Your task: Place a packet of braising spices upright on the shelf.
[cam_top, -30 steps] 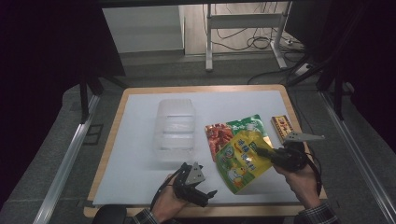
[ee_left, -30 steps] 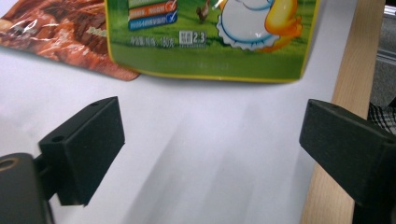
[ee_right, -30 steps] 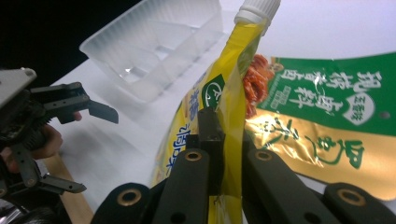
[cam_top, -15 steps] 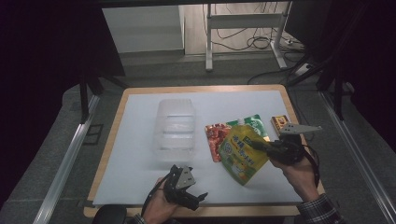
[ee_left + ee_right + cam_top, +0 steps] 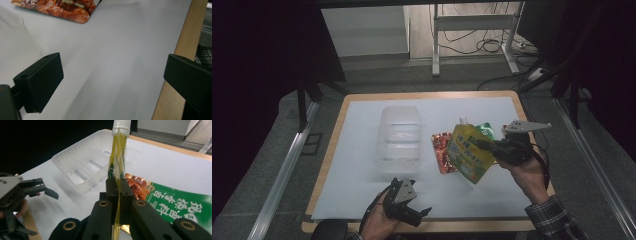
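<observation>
Right gripper (image 5: 484, 146) lifted the yellow spout pouch (image 5: 469, 152) off the mat's right side, jaws clamped on it; left gripper (image 5: 414, 210) sat spread near the front edge.

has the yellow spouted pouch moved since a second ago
Yes. The yellow spouted plastic pouch, pinched in the right gripper, has come up off the red foil packet and now hangs upright, closer to the clear plastic tray.

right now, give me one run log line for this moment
right gripper: shut on yellow spouted pouch, lifted off table | left gripper: open, nothing between jaws | clear tray: on white mat
</observation>
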### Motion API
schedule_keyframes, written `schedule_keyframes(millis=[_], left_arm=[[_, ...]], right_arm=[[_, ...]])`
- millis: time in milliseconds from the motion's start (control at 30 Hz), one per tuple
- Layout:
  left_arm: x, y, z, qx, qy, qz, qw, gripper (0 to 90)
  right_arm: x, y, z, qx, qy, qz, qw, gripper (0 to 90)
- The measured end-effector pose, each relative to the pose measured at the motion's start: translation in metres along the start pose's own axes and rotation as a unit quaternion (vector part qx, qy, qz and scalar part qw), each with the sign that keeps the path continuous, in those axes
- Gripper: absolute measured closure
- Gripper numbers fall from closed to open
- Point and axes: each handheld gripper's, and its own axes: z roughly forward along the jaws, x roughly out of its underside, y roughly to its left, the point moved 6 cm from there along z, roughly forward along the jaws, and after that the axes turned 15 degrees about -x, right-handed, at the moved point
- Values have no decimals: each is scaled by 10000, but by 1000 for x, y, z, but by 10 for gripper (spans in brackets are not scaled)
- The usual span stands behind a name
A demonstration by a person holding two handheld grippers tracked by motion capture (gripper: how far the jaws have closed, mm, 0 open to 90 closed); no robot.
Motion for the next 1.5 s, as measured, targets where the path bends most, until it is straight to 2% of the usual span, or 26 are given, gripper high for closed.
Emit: schedule_keyframes(millis=[300,500,733,1000,1133,1300,1500], left_arm=[[3,5,-4,-68,13,-16,10000,26],[5,9,-10,-124,-78,-142,9998,25],[8,10,-14,-163,-63,-128,9998,25],[11,13,-18,-262,-44,-110,9996,25],[14,14,-18,-301,42,-106,9995,25],[13,13,-18,-299,15,-104,9995,25],[14,13,-17,-288,25,-93,9995,25]], right_arm=[[-15,-7,10,-103,-37,-104,9999,887],[-25,-12,22,-104,-23,-166,9998,887],[-38,-18,36,-117,-46,-205,9997,886],[-60,-24,50,-252,-12,-460,9986,886],[-71,-27,58,-391,-22,-600,9974,886],[-81,-33,67,-548,-67,-633,9965,886],[-92,-39,73,-543,-102,-684,9961,887]])
